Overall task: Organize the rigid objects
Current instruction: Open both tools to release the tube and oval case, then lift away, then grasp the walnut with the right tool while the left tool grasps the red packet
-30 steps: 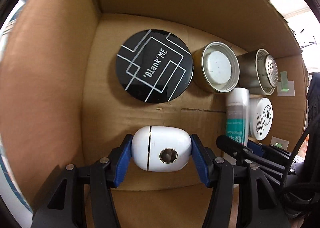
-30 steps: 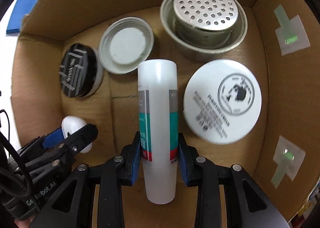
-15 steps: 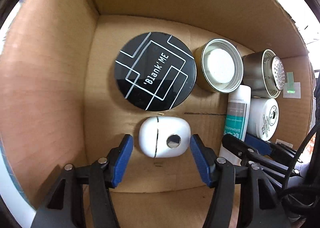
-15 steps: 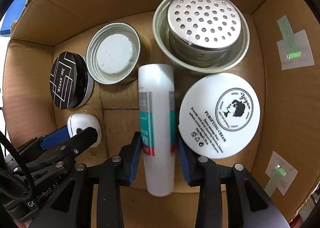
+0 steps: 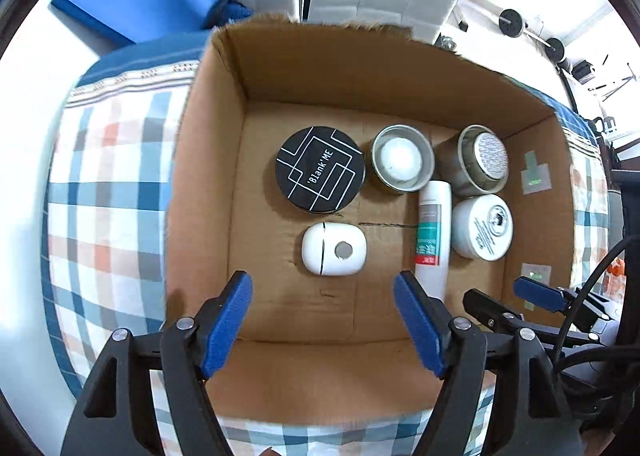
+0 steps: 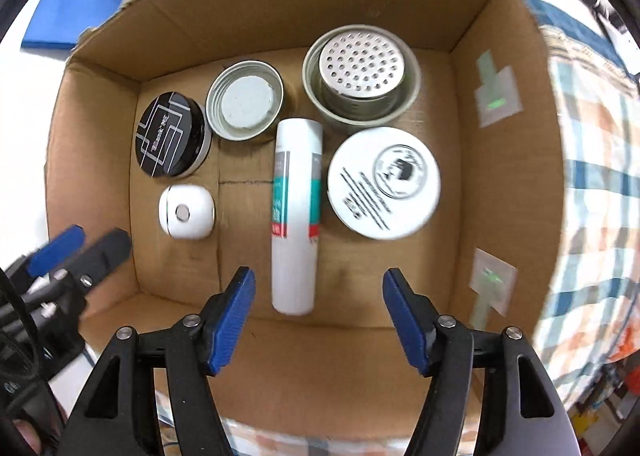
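Matt cardboard box (image 6: 500, 184), glossy black tin (image 6: 170, 134), perforated metal canister (image 6: 362, 74).

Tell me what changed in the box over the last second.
The left claw let go of the white oval case; the right claw released the white tube. Both are opening and have lifted clear of the cardboard box. Both items lie on its floor. The other containers stayed put.

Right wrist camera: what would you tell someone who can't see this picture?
A cardboard box holds a white tube, white cream jar, black round tin and small white case. The right gripper hangs above, empty, jaws opening.
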The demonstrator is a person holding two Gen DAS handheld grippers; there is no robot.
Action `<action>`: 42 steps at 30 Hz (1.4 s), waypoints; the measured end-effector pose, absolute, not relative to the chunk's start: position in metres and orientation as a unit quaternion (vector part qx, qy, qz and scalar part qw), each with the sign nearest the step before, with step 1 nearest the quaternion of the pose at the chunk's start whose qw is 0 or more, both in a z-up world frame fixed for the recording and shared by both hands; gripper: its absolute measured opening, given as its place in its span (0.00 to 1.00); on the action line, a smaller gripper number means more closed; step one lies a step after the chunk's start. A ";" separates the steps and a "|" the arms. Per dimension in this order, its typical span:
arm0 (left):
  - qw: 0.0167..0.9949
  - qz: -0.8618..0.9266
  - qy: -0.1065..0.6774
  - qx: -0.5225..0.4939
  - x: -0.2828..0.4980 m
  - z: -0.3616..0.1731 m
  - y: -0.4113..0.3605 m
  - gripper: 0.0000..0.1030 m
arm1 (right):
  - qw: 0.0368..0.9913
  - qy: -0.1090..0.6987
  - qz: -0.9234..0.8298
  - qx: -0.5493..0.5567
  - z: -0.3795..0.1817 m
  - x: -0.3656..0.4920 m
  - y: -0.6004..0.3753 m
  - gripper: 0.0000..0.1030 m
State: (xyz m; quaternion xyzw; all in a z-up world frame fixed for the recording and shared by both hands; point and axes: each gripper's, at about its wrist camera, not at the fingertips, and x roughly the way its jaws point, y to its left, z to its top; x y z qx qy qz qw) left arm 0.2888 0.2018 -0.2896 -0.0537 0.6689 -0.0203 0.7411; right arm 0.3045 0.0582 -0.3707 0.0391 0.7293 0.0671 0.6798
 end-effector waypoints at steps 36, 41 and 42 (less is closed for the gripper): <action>0.844 0.016 0.535 -0.046 0.220 -0.150 0.134 0.99 | 0.758 0.632 0.138 0.085 -0.214 0.221 -0.030 1.00; 0.847 0.007 0.530 -0.047 0.266 -0.156 0.097 0.99 | 0.755 0.631 0.086 0.154 -0.228 0.263 -0.100 1.00; 0.846 0.008 0.531 -0.043 0.276 -0.160 0.089 0.99 | 0.753 0.633 0.077 0.161 -0.233 0.272 -0.111 1.00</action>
